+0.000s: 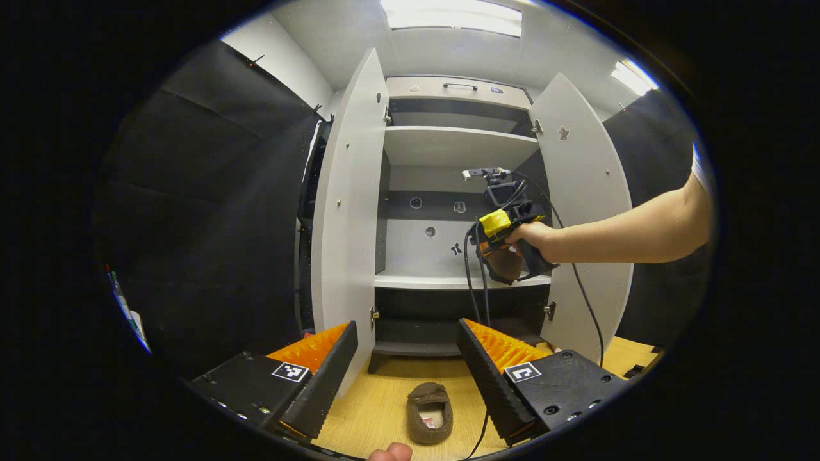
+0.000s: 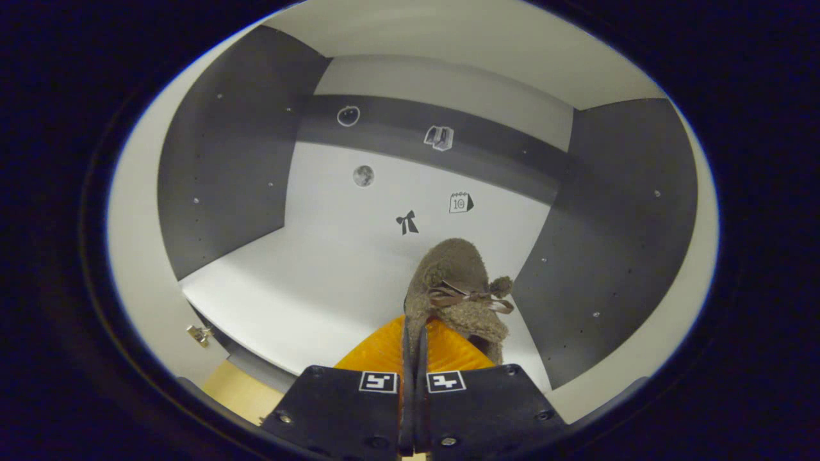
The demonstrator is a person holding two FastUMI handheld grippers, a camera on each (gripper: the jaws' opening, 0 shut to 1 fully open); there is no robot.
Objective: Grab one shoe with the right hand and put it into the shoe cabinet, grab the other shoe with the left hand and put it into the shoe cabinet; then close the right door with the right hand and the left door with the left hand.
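Left gripper view, nearest ground: the left gripper (image 1: 406,368) is held low with its jaws spread wide, nothing between them. A fingertip (image 1: 391,453) is seen at the bottom edge. Just beyond, between the two fingers, a brown slipper (image 1: 430,412) lies flat on the wooden floor (image 1: 378,410), opening up, in front of the cabinet's foot.

Farther on stands the shoe cabinet (image 1: 458,147) with both doors swung open — left door (image 1: 346,211), right door (image 1: 586,205). White shelves are seen inside, with small stickers on the back panel. At the middle shelf (image 1: 416,280) a bare arm (image 1: 634,230) reaches in from the right, the hand (image 1: 535,238) wrapped round the right gripper's handle, a cable (image 1: 586,301) trailing down. A brown shape is glimpsed below the hand.

Right gripper view: the right gripper (image 2: 413,333) is pressed together on the edge of the second slipper (image 2: 458,288) — a fuzzy brown one with a ribbon bow. The slipper is carried toe forward inside the middle compartment, over the right part of the white shelf (image 2: 307,288) near the dark right wall (image 2: 615,243). Whether its sole touches the shelf cannot be told.
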